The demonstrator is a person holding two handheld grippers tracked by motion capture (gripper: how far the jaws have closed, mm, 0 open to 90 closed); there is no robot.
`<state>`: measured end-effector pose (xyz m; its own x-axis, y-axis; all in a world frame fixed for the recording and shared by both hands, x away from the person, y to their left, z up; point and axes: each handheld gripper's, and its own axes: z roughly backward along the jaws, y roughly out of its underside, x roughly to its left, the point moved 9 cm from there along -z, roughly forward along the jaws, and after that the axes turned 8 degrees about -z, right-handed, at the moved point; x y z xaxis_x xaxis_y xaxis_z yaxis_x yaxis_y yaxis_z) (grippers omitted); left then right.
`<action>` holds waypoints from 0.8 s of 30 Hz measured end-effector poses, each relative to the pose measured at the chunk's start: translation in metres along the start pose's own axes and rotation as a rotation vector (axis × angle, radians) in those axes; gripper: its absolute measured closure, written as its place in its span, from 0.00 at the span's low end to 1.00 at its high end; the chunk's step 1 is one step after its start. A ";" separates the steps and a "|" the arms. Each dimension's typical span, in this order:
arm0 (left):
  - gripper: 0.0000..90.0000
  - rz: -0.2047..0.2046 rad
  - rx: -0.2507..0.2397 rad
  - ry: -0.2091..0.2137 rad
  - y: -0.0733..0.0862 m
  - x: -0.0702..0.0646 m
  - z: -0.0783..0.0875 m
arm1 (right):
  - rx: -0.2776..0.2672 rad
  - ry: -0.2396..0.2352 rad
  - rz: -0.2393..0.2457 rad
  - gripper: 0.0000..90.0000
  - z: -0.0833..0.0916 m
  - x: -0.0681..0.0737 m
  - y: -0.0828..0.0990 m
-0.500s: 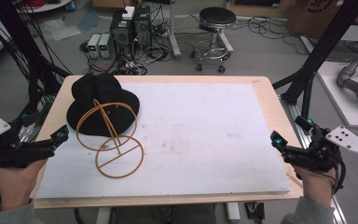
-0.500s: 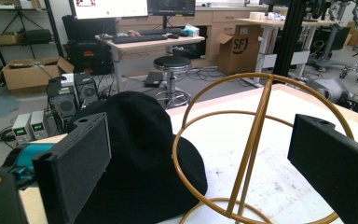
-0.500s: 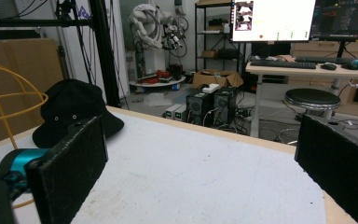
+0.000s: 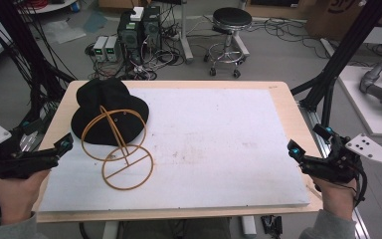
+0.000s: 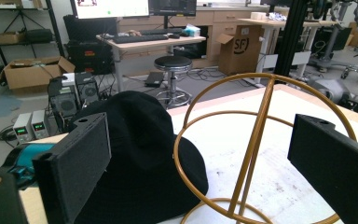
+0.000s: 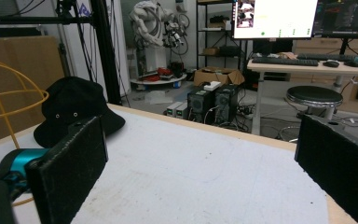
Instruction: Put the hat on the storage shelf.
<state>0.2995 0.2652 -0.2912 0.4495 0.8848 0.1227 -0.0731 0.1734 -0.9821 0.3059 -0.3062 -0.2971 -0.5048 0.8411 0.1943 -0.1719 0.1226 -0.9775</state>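
Cluttered lab floor lay beyond the table [image 4: 278,107]; just ahead of my spread, empty left claw [image 4: 63,145] stood the wire stand [image 4: 119,149] beside the black hat [image 4: 107,107], my right claw [image 4: 294,148], likewise spread, well apart.

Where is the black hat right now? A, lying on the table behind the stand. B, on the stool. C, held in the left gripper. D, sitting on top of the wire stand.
A: the hat lies flat on the table, with the wire stand upright in front of it and bare, and the left gripper open and apart from both.
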 end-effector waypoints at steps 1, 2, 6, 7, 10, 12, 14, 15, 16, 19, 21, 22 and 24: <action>0.07 0.002 0.002 0.001 0.000 0.001 0.000 | 0.000 0.001 -0.002 0.02 0.000 0.000 0.000; 0.07 0.007 -0.001 0.004 0.000 0.002 0.000 | -0.001 -0.001 0.002 0.02 -0.001 0.000 0.000; 0.07 0.019 -0.004 0.000 0.001 0.008 0.000 | 0.010 0.001 -0.003 0.02 -0.004 0.001 0.003; 0.07 0.022 0.005 0.001 0.003 0.012 -0.002 | 0.015 0.001 -0.002 0.02 -0.005 0.001 0.004; 0.07 0.021 0.014 0.002 0.005 0.016 -0.005 | 0.025 0.001 -0.002 0.02 -0.008 0.000 0.005; 0.07 0.039 0.013 0.014 0.005 0.021 -0.008 | 0.024 0.009 -0.002 0.02 -0.008 -0.002 0.005; 0.07 0.026 0.027 0.012 0.003 0.028 -0.015 | 0.023 0.015 -0.001 0.02 -0.008 -0.005 0.006; 0.07 0.026 0.027 0.012 0.003 0.028 -0.015 | 0.022 0.021 -0.008 0.02 -0.007 -0.007 0.006; 0.07 0.024 0.033 0.017 0.003 0.031 -0.018 | 0.022 0.021 -0.008 0.02 -0.007 -0.007 0.006; 0.07 0.026 0.032 0.031 -0.003 0.039 -0.029 | 0.023 0.039 -0.029 0.02 -0.007 -0.014 0.008; 0.07 0.024 0.034 0.041 -0.006 0.043 -0.039 | 0.027 0.044 -0.031 0.02 -0.009 -0.019 0.010; 0.07 0.020 0.037 0.048 -0.008 0.046 -0.045 | 0.034 0.048 -0.036 0.02 -0.010 -0.019 0.011; 0.07 0.015 0.070 0.075 -0.007 0.053 -0.064 | 0.036 0.053 -0.029 0.02 -0.012 -0.021 0.011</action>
<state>0.3809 0.2829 -0.2867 0.5133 0.8530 0.0946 -0.1410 0.1925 -0.9711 0.3243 -0.3163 -0.3128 -0.4540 0.8641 0.2171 -0.2164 0.1294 -0.9677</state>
